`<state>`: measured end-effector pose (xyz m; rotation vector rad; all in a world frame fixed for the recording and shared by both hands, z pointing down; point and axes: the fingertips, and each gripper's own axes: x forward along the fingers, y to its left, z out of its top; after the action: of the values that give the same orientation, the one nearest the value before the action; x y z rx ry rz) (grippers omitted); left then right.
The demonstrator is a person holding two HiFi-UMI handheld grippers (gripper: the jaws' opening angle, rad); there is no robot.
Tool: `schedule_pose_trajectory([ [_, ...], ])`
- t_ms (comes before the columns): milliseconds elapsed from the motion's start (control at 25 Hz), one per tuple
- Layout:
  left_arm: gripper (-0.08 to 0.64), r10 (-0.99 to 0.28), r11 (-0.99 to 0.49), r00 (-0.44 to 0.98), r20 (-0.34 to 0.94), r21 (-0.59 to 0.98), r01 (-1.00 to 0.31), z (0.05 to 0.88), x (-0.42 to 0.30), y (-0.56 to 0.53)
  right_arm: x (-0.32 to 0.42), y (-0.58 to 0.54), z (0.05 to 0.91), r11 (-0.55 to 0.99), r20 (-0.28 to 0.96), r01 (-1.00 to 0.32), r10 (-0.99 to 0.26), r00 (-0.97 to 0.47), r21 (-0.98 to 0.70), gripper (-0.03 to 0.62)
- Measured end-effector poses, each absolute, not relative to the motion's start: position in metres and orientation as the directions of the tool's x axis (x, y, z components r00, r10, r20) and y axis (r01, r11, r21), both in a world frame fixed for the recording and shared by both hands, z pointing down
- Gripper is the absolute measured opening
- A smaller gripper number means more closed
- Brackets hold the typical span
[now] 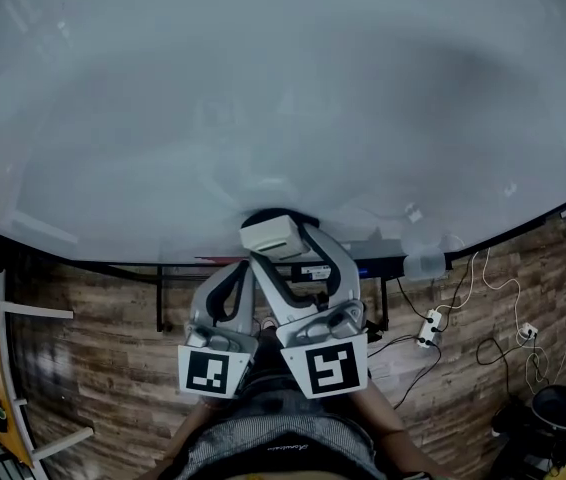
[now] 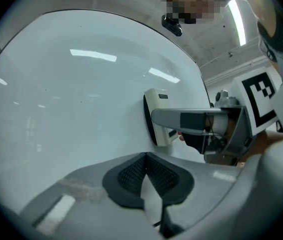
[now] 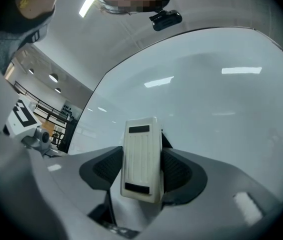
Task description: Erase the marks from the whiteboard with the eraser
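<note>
The eraser [image 3: 141, 159] is a cream-white, oblong plastic block. Its back is ribbed along its length and carries a dark rectangular slot near each end. A thin dark felt layer runs along the side turned to the large, glossy white whiteboard [image 3: 221, 99]. In the left gripper view the eraser [image 2: 156, 117] stands on edge with that dark face lying flat against the whiteboard [image 2: 71, 109].

The right gripper [image 3: 141, 170] is clenched on the eraser, one dark textured pad on each long side, with the block sticking out past the fingertips toward the whiteboard. From the head view the eraser [image 1: 275, 236] sits low on the whiteboard [image 1: 263, 88], close above its bottom edge and about midway along it. The right gripper [image 1: 293, 258] reaches up to it from below.

The left gripper [image 2: 145, 176] has its two dark pads pressed together with nothing between them. It points at the whiteboard just beside the eraser. In the head view the left gripper [image 1: 233, 280] is level with the whiteboard's bottom edge. The whiteboard's shiny surface reflects long ceiling lights.
</note>
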<state>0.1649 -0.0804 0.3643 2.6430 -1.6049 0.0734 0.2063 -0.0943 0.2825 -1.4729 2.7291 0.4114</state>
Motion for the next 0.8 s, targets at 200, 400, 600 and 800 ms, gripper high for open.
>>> schedule_pose_trajectory([
  [200, 0.003, -0.864, -0.500, 0.499, 0.068, 0.008, -0.866, 0.362, 0.165, -0.083, 0.205, -0.095, 0.280, 0.488, -0.135, -0.843, -0.841, -0.523, 0.226, 0.256],
  [400, 0.003, -0.823, -0.562, 0.563, 0.074, 0.035, -0.826, 0.367, 0.170, -0.084, 0.205, -0.097, 0.284, 0.454, -0.116, -0.863, -0.866, -0.486, 0.222, 0.255],
  [600, 0.003, -0.787, -0.613, 0.614, 0.058, 0.032, -0.789, 0.368, 0.175, -0.084, 0.207, -0.098, 0.285, 0.413, -0.136, -0.884, -0.884, -0.447, 0.221, 0.256],
  [800, 0.003, -0.754, -0.655, 0.655, 0.056, 0.019, -0.756, 0.375, 0.178, -0.083, 0.207, -0.098, 0.286, 0.386, -0.149, -0.893, -0.893, -0.425, 0.229, 0.256],
])
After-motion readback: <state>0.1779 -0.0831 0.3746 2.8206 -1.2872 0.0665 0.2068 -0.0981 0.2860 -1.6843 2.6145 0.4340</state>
